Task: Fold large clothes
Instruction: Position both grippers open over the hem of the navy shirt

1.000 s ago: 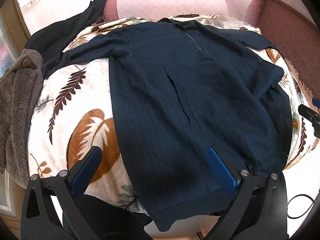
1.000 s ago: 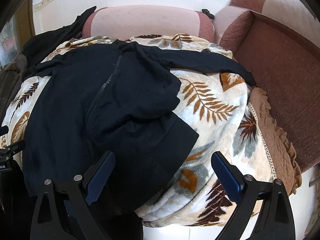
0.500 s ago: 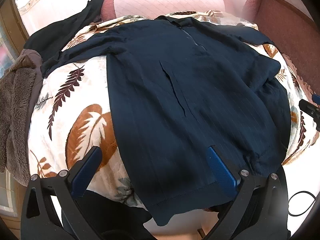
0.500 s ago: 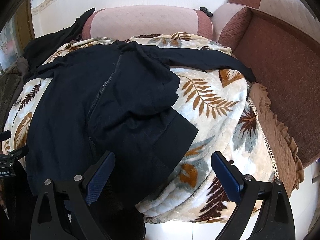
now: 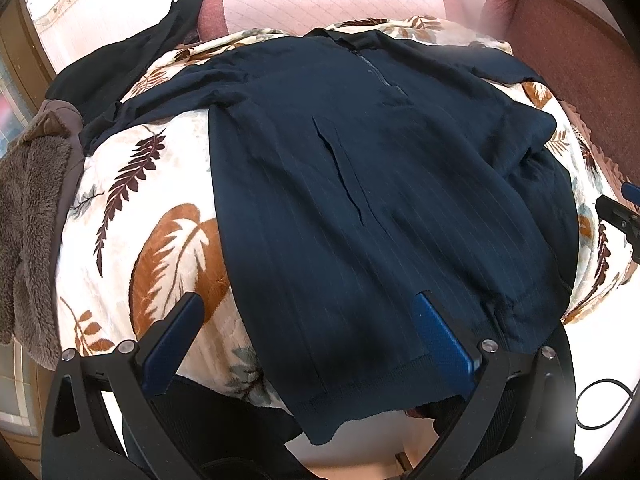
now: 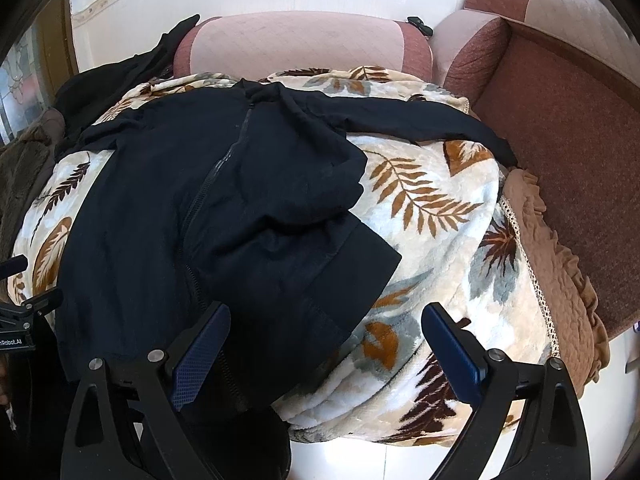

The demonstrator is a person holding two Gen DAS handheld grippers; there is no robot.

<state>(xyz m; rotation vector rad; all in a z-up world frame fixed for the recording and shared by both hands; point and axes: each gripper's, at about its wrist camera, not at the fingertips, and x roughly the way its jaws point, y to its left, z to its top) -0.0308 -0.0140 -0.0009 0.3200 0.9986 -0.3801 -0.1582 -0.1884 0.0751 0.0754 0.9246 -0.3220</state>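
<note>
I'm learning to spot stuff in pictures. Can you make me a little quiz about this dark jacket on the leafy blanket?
1. True or false: the left hand-held gripper is pinching the dark jacket.
2. What runs down the jacket's front? A) buttons B) zipper C) laces
3. Fill in: the jacket lies on a blanket printed with ____.

Key: 1 false, both hand-held grippers, also the right, are open. 2 B. 3 leaves.

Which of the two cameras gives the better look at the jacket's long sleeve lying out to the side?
The right wrist view: there the sleeve runs uncovered across the leaf blanket to its cuff. The left wrist view catches only a short, blurred part of it near the edge.
</note>
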